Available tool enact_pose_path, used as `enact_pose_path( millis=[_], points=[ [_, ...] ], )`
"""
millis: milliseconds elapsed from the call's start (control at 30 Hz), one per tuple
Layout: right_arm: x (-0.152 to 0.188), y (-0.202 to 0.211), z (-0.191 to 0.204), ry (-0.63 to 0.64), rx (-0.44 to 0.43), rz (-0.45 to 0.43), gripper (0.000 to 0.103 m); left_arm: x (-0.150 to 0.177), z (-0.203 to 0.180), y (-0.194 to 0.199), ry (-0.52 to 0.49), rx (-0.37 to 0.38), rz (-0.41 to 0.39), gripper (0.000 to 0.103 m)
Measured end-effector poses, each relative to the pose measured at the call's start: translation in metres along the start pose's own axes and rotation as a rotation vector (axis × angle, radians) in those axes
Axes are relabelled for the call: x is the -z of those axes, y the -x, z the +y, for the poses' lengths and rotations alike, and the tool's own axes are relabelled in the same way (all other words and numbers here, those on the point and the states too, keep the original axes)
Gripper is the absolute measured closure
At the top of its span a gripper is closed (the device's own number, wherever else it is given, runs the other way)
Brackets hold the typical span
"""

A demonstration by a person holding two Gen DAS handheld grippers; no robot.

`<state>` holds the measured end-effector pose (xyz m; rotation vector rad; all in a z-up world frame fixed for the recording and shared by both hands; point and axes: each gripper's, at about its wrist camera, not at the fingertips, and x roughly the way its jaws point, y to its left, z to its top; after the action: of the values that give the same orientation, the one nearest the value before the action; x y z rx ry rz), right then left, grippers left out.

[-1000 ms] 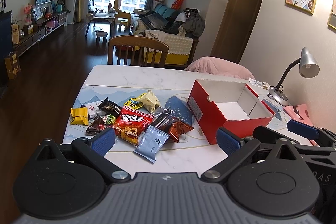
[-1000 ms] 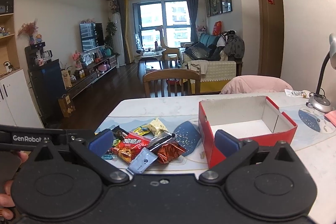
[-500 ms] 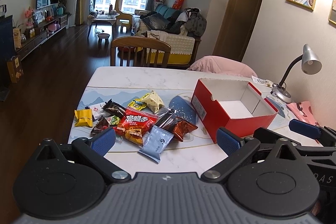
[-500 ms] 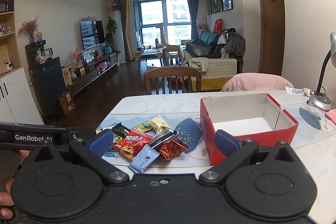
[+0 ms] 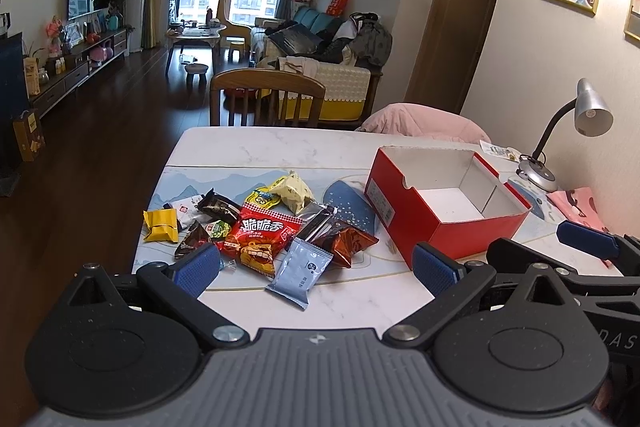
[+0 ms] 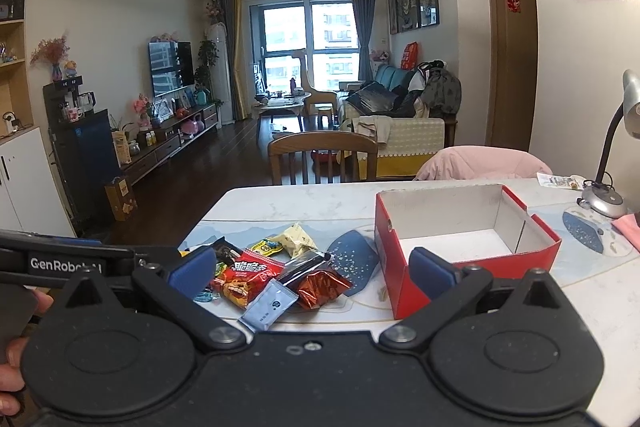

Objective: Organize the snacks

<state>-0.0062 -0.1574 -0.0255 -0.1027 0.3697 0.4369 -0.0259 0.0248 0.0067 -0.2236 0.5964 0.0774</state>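
Note:
A pile of snack packets lies on the marble table: a red chips bag, a light blue sachet, a copper foil packet, a yellow packet and a pale yellow one. To their right stands an open, empty red box. My left gripper is open and empty, held back from the pile. My right gripper is open and empty too; its view shows the chips bag, the sachet and the box.
A silver desk lamp and a pink item sit at the table's right. A wooden chair stands at the far edge, with a pink cushion beside it. The right gripper's blue finger shows at the right.
Both grippers have risen and drawn back slightly; the snacks and box sit a little higher and farther in both views. Nothing on the table has moved.

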Motion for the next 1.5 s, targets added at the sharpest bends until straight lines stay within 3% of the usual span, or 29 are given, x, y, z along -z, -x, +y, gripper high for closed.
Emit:
enact_pose_path(
  millis=[1033, 1400, 1500],
  points=[
    [-0.006, -0.021, -0.004, 0.001, -0.011, 0.031, 0.000, -0.003, 0.011, -0.012, 0.009, -0.025, 0.034, 0.000],
    [-0.004, -0.081, -0.018, 0.006, -0.040, 0.166, 0.010, -0.010, 0.025, -0.048, 0.062, -0.072, 0.089, 0.000],
    [-0.001, -0.102, -0.024, 0.021, -0.044, 0.205, 0.018, -0.011, 0.030, -0.061, 0.074, -0.091, 0.101, 0.001]
  ],
)
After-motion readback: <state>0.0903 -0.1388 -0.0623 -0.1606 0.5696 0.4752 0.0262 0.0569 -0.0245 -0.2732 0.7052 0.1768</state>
